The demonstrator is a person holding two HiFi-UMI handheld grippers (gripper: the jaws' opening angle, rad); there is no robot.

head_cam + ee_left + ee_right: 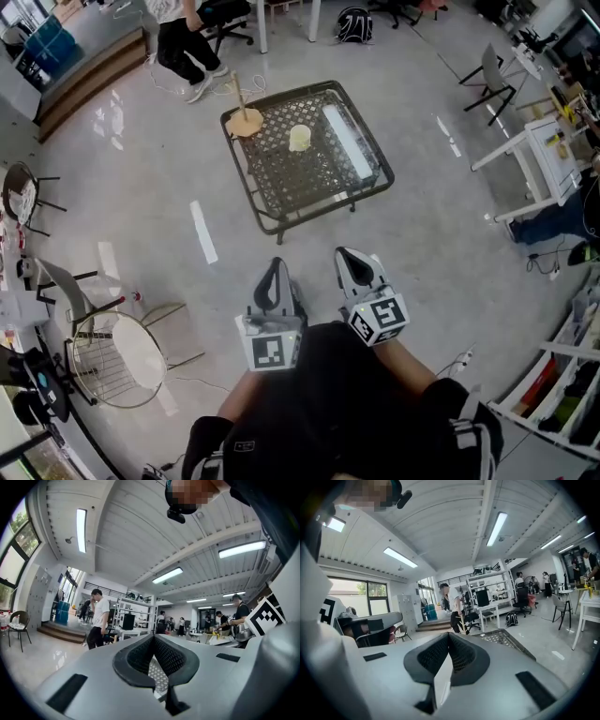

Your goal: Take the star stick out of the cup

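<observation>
A low wire-mesh table [281, 202] stands on the floor well ahead of me. A cream cup [299, 138] sits near its middle. At the table's far left corner a thin wooden stick [237, 92] rises from a flat tan shape [246, 122], apart from the cup; too small to tell a star. Both grippers are held close to my body, far short of the table. My left gripper [274, 272] [153, 637] is shut with nothing in it. My right gripper [349, 255] [449, 635] is shut and empty too. The table's edge [506, 639] shows in the right gripper view.
A long white bar [347, 141] lies along the table's right side. A person in a white shirt [183, 37] stands beyond the table. A round wire chair [117, 361] is at my left, a white desk [534, 159] at the right, a backpack [354, 23] far back.
</observation>
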